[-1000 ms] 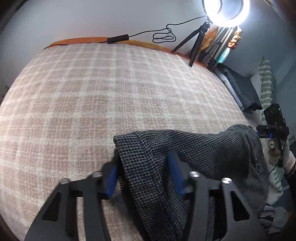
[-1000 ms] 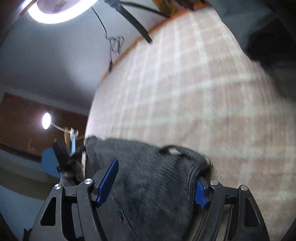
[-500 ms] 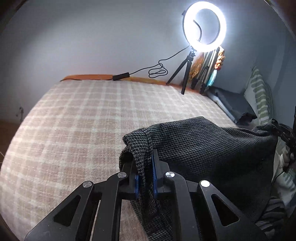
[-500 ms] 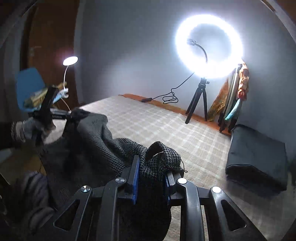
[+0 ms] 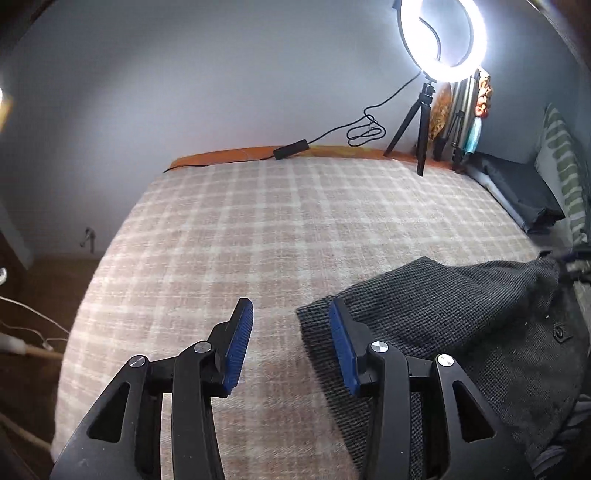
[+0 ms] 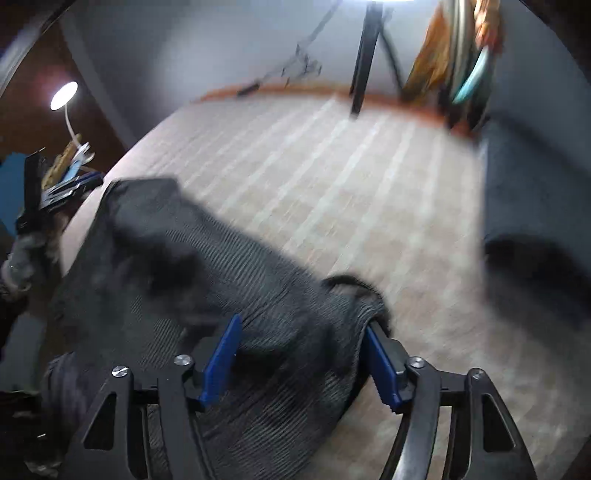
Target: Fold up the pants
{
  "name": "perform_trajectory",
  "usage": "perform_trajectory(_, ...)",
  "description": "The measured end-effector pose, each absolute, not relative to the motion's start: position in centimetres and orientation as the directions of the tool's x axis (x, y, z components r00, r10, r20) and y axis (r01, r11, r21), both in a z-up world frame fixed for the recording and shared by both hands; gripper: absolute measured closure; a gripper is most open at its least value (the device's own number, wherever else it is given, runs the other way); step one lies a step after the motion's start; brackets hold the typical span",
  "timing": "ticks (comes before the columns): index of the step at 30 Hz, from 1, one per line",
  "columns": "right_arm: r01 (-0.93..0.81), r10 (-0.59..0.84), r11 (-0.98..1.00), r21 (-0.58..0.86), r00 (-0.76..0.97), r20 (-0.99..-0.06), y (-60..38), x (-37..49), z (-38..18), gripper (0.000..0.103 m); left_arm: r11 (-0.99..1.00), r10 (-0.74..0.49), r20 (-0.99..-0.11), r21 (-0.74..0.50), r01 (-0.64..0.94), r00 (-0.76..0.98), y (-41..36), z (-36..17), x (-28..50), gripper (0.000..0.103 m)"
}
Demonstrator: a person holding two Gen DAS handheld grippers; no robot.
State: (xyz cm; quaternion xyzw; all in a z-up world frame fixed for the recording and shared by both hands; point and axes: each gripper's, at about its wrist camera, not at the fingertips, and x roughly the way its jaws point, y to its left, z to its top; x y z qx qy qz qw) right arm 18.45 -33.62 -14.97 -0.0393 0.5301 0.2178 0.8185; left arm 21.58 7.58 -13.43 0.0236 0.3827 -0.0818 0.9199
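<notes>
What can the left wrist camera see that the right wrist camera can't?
Only the left wrist view shows the glowing ring light and a striped pillow. Only the right wrist view shows a small round lamp. Both show the dark pants lying on the checked blanket, the tripod, and a hand-held gripper with blue pads.

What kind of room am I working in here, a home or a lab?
Most likely a home bedroom set up for filming. The pants lie on a bed with a plaid blanket, a ring light stands on a tripod at the far edge, and folded dark bedding is stacked near a wall.
</notes>
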Motion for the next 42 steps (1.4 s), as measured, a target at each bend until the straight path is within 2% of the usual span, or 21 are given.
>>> perform_trajectory(2,-0.367,0.265,0.92,0.138,0.321,-0.909,-34.4,18.7,-15.5,0.037,0.986,-0.13,-0.708,-0.015,0.168,0.695,7.7,-13.0,21.2,0.062)
perform_trajectory(6,-0.275,0.283,0.943,0.185,0.378,-0.881,-37.6,18.2,-14.1,0.04,0.952,-0.262,-0.714,-0.082,0.295,0.649,5.4,-12.2,19.8,0.062)
perform_trajectory(9,-0.281,0.339,0.933,0.226,0.472,-0.814,-37.8,17.4,-11.9,0.049,0.902,-0.36,-0.727,-0.112,0.417,0.585,1.6,-12.1,19.8,0.062)
perform_trajectory(12,-0.362,0.398,0.903,0.233,0.494,-0.773,-34.9,17.3,-11.1,0.063,0.851,-0.444,-0.725,-0.155,0.502,0.527,-2.6,-12.3,20.7,0.062)
perform_trajectory(13,-0.388,0.412,0.892,0.23,0.49,-0.769,-33.8,17.4,-11.2,0.068,0.84,-0.457,-0.725,-0.164,0.517,0.514,-3.4,-12.5,20.9,0.063)
perform_trajectory(15,-0.46,0.453,0.857,0.232,0.46,-0.764,-30.8,17.5,-11.8,0.073,0.809,-0.489,-0.737,-0.181,0.56,0.468,-5.6,-13.3,21.6,0.078)
perform_trajectory(17,-0.515,0.477,0.827,0.225,0.432,-0.766,-28.3,17.8,-12.9,0.074,0.799,-0.481,-0.764,-0.18,0.575,0.429,-7.1,-14.8,22.4,0.079)
perform_trajectory(20,-0.526,0.446,0.825,0.205,0.385,-0.808,-26.1,19.3,-15.5,0.074,0.82,-0.406,-0.811,-0.12,0.559,0.421,-8.2,-16.9,23.1,0.079)
perform_trajectory(23,-0.511,0.378,0.844,0.162,0.353,-0.856,-25.4,20.3,-18.1,0.075,0.812,-0.394,-0.801,-0.074,0.579,0.45,-8.1,-17.9,22.7,0.078)
perform_trajectory(27,-0.467,0.412,0.856,0.221,0.359,-0.838,-26.8,20.2,-17.4,0.073,0.821,-0.389,-0.795,-0.069,0.567,0.465,-7.7,-17.0,22.3,0.078)
perform_trajectory(32,-0.405,0.439,0.875,0.267,0.428,-0.79,-30.8,16.1,-14.5,0.053,0.831,-0.406,-0.768,-0.084,0.55,0.496,-6.1,-14.6,21.0,0.078)
perform_trajectory(35,-0.346,0.433,0.892,0.29,0.472,-0.768,-33.6,13.2,-12.4,0.05,0.85,-0.427,-0.735,-0.127,0.512,0.526,-3.4,-11.7,19.7,0.076)
perform_trajectory(37,-0.305,0.42,0.905,0.298,0.515,-0.747,-35.4,11.1,-10.8,0.048,0.861,-0.432,-0.718,-0.147,0.487,0.546,-1.8,-9.9,18.8,0.064)
perform_trajectory(38,-0.286,0.412,0.91,0.3,0.539,-0.735,-36.1,10.0,-9.7,0.045,0.873,-0.426,-0.704,-0.155,0.463,0.568,-0.5,-8.2,18.0,0.051)
perform_trajectory(39,-0.263,0.399,0.917,0.301,0.569,-0.719,-37.1,8.5,-8.4,0.044,0.882,-0.418,-0.694,-0.154,0.446,0.586,0.1,-7.2,17.6,0.044)
perform_trajectory(42,-0.233,0.383,0.923,0.306,0.627,-0.678,-38.6,5.8,-5.3,0.034,0.901,-0.401,-0.643,-0.15,0.406,0.652,2.8,-3.0,15.4,0.043)
